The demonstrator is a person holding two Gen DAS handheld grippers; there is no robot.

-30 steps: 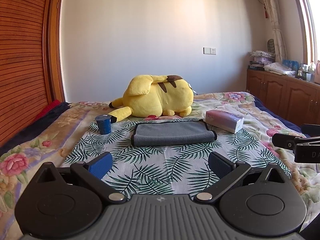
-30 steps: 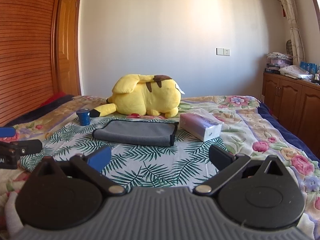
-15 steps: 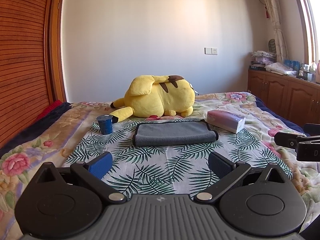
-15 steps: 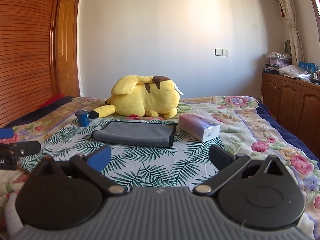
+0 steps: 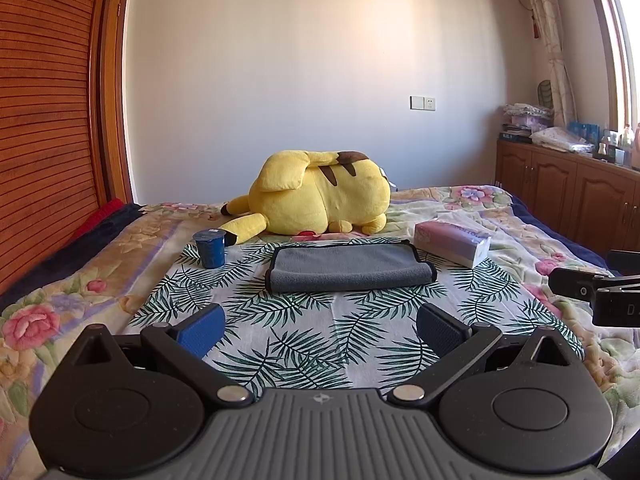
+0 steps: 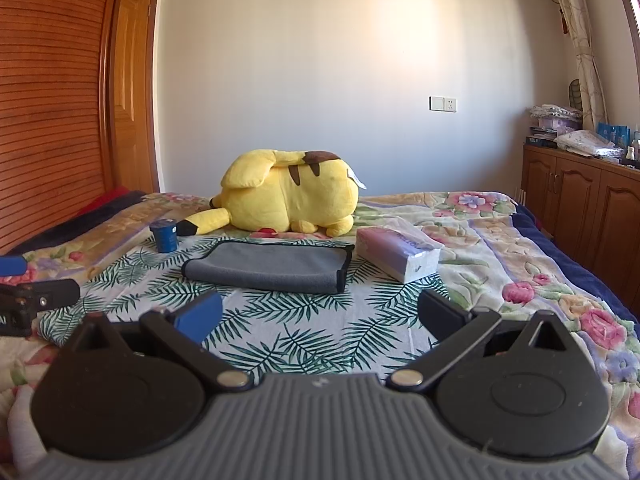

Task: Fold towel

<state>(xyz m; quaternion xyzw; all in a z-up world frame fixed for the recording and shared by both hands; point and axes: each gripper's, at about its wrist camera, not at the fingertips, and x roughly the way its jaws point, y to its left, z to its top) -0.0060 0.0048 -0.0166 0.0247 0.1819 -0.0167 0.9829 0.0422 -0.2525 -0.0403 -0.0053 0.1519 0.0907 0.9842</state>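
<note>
A grey towel [image 5: 348, 266] with a dark edge lies folded flat on the palm-leaf cloth [image 5: 304, 332] on the bed; it also shows in the right wrist view [image 6: 268, 266]. My left gripper [image 5: 320, 328] is open and empty, well short of the towel's near edge. My right gripper [image 6: 318, 314] is open and empty, also short of the towel. Each gripper shows at the side of the other's view: the right one [image 5: 592, 292], the left one [image 6: 28, 292].
A yellow plush toy [image 5: 316, 200] lies just behind the towel. A blue cup [image 5: 210, 248] stands to its left and a tissue pack [image 5: 452, 242] to its right. Wooden cabinets [image 5: 568, 196] line the right wall, a wooden wardrobe [image 5: 44, 120] the left.
Both grippers have drawn back slightly from the towel and stayed open. The towel has not moved.
</note>
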